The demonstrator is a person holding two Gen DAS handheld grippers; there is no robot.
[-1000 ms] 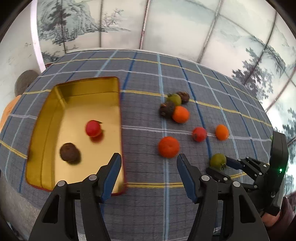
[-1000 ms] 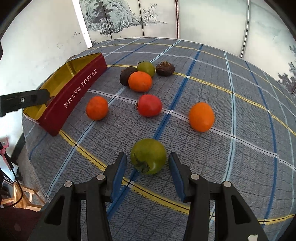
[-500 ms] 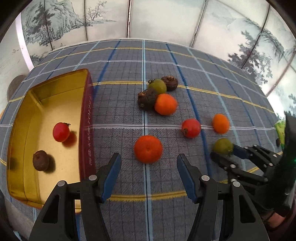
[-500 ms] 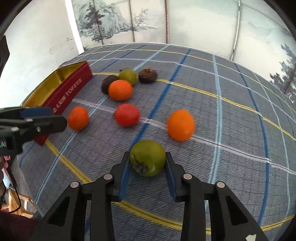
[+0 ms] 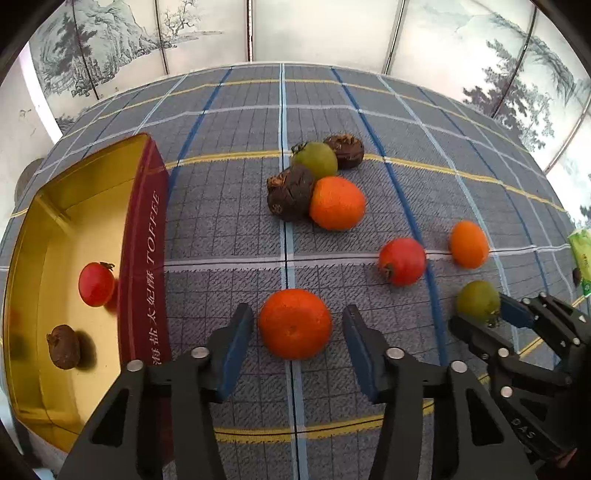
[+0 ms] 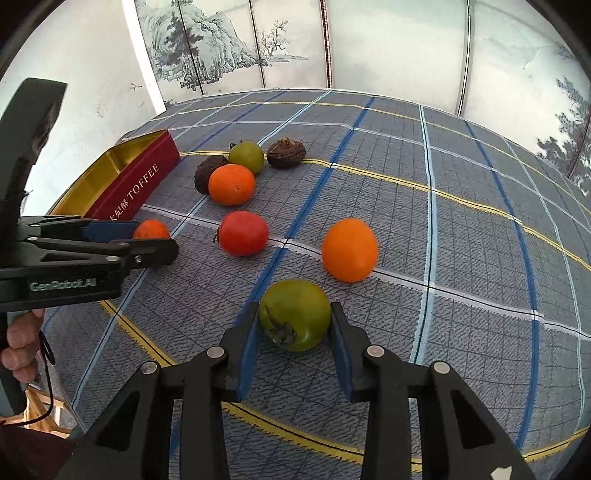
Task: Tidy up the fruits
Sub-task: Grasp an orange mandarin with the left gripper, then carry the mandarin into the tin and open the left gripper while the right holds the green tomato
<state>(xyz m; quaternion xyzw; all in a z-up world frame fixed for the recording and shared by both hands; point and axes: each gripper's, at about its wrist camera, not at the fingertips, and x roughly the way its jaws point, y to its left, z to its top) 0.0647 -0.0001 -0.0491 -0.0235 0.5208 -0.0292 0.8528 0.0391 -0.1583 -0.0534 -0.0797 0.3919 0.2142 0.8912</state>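
My left gripper (image 5: pixel 297 330) is open, its pads on either side of an orange (image 5: pixel 294 323) on the checked cloth, apart from it. My right gripper (image 6: pixel 294 321) is shut on a green persimmon (image 6: pixel 294 314); it also shows in the left wrist view (image 5: pixel 477 301). A gold and red toffee tin (image 5: pixel 142 251) at the left holds a red fruit (image 5: pixel 96 283) and a brown fruit (image 5: pixel 63 346). On the cloth lie a red fruit (image 5: pixel 402 261), a small orange (image 5: pixel 468 244) and a cluster: an orange (image 5: pixel 337 203), a green fruit (image 5: pixel 316 159) and two brown fruits (image 5: pixel 290 192).
The table has a grey checked cloth (image 5: pixel 229 206) with blue and yellow lines. Painted screen panels (image 5: pixel 317 29) stand behind it. A green packet (image 5: pixel 583 254) lies at the right edge. The person's hand (image 6: pixel 20 343) holds the left gripper's handle.
My left gripper moved right from the tin and came down around the near orange. My right gripper closed on the green persimmon.
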